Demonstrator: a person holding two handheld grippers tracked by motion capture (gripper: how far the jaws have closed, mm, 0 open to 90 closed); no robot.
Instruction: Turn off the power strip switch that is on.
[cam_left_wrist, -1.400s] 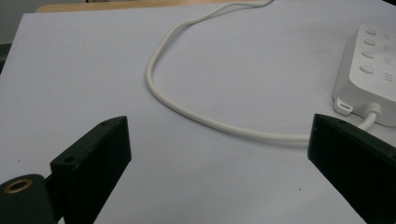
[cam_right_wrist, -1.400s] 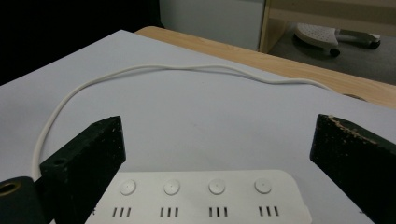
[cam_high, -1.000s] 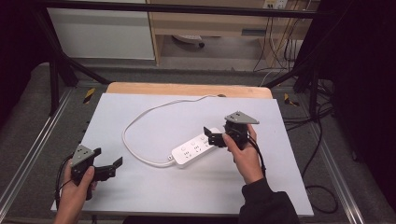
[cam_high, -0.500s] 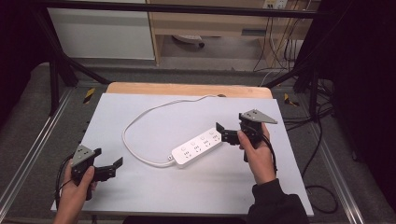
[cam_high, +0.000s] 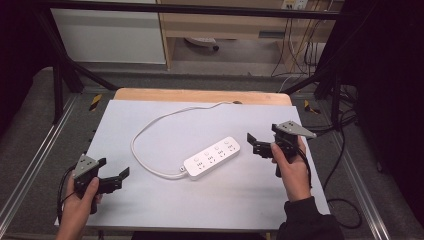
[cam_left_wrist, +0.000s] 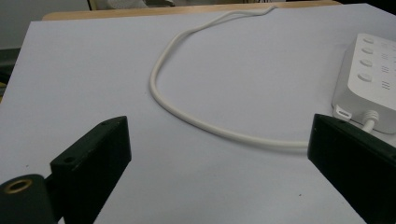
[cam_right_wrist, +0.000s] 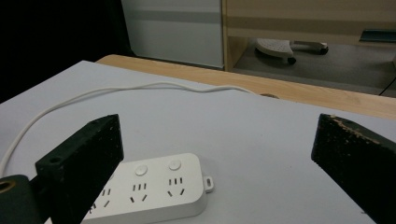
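Note:
A white power strip (cam_high: 212, 157) lies slantwise in the middle of the pale grey table top (cam_high: 200, 205). Its white cable (cam_high: 150, 130) loops left and runs off over the far edge. My right gripper (cam_high: 253, 143) is held open just right of the strip's far end, apart from it. In the right gripper view the power strip (cam_right_wrist: 149, 191) lies low between the wide jaws of the right gripper (cam_right_wrist: 218, 126). My left gripper (cam_high: 114, 168) rests open near the front left corner. The left gripper view has the cable (cam_left_wrist: 187, 112) and power strip (cam_left_wrist: 369, 74) ahead of the open left gripper (cam_left_wrist: 219, 126).
A wooden strip (cam_high: 200, 95) borders the table's far edge. Black frame bars (cam_high: 60, 75) and metal rails (cam_high: 30, 165) flank the table. Dark cables (cam_high: 345, 150) hang at the right. A white cabinet (cam_high: 110, 35) and a wooden shelf unit (cam_high: 235, 25) stand behind.
My right gripper has drawn back to the right, from the strip's right end to a spot clear of it. The power strip and the left gripper have stayed put.

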